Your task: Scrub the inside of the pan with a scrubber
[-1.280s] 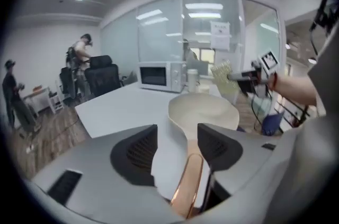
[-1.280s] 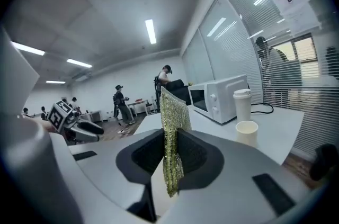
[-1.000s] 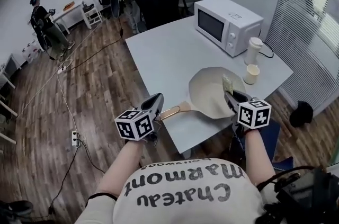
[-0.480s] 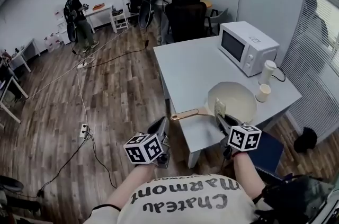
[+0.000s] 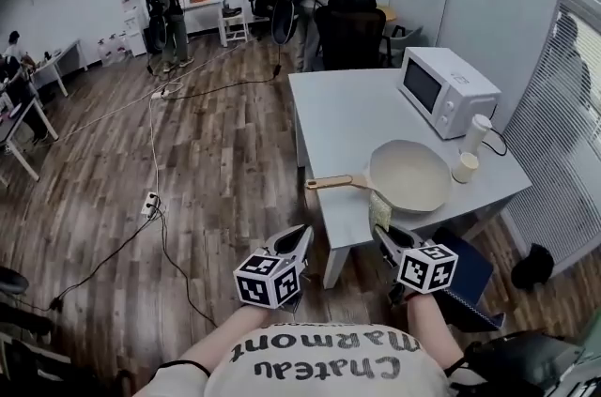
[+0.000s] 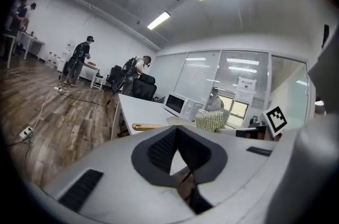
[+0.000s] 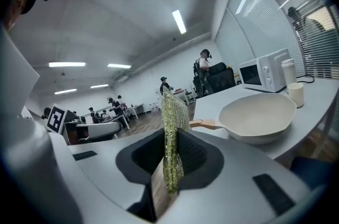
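Observation:
The cream pan lies on the grey table, its wooden handle pointing left past the table's near corner. Both grippers hang over the floor, short of the table's front edge. My right gripper is shut on a yellow-green mesh scrubber, which stands upright between its pads; the pan lies ahead to its right. My left gripper is shut with nothing in it; past it I see the pan handle and the scrubber.
A white microwave, a tall white tumbler and a small cup stand behind the pan. A blue object sits below the right gripper. Cables and a power strip cross the wood floor. People stand at desks far back.
Both grippers have drawn back from the table's edge towards me, the right one keeping the scrubber. The left one has left the handle's end. The pan has stayed on the table.

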Tool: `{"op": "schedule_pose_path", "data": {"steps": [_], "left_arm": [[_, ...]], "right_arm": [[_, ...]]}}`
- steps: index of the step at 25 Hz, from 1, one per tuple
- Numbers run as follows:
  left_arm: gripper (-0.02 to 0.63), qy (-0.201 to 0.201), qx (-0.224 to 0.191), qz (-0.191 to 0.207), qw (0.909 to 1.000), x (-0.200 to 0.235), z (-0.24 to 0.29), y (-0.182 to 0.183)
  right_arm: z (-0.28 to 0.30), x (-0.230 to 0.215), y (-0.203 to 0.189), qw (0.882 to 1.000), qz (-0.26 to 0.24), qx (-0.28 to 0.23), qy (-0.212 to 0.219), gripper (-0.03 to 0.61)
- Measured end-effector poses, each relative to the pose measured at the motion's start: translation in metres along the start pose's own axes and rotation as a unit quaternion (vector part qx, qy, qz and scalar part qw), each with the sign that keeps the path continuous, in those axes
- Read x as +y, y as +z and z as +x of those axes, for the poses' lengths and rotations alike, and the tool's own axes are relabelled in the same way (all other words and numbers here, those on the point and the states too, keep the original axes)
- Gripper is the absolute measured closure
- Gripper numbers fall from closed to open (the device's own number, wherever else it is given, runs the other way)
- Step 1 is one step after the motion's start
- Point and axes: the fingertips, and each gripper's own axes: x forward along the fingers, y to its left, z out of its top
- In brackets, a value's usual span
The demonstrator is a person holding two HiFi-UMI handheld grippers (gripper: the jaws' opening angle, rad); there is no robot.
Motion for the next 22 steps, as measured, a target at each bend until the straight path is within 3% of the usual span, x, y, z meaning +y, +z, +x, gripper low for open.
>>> {"op": "schedule_pose_path", "data": {"steps": [4, 8, 11, 13, 19, 22], "left_arm": [[0.609, 0.043, -0.014, 0.049, 0.9978, -0.033, -0.010, -0.001], [0.609, 0.056, -0.023, 0.000, 0.9982, -0.079, -0.018, -0.021], [0.609, 0.079, -0.045, -0.012, 0.9958, -0.104, -0.019, -0.030], [0.609, 0.079, -0.050, -0.027, 0.9952, -0.124, -0.019, -0.039], [0.609, 0.081, -0.040, -0.031, 0.9955, -0.173, -0.033, -0.067], [0.609, 0.085, -0.044, -0.032, 0.9949, -0.189, -0.042, -0.070]], "right_arm": [[-0.019, -0.008, 0.008, 0.999, 0.016, -0.005, 0.035, 0.517], [-0.062, -0.014, 0.005, 0.998, -0.023, 0.017, 0.061, 0.517], [-0.095, -0.030, -0.005, 0.995, -0.072, 0.039, 0.053, 0.517], [-0.114, -0.040, -0.013, 0.994, -0.077, 0.050, 0.053, 0.517], [-0.160, -0.052, -0.031, 0.993, -0.089, 0.060, 0.052, 0.517], [-0.178, -0.051, -0.034, 0.990, -0.122, 0.061, 0.040, 0.517]]}}
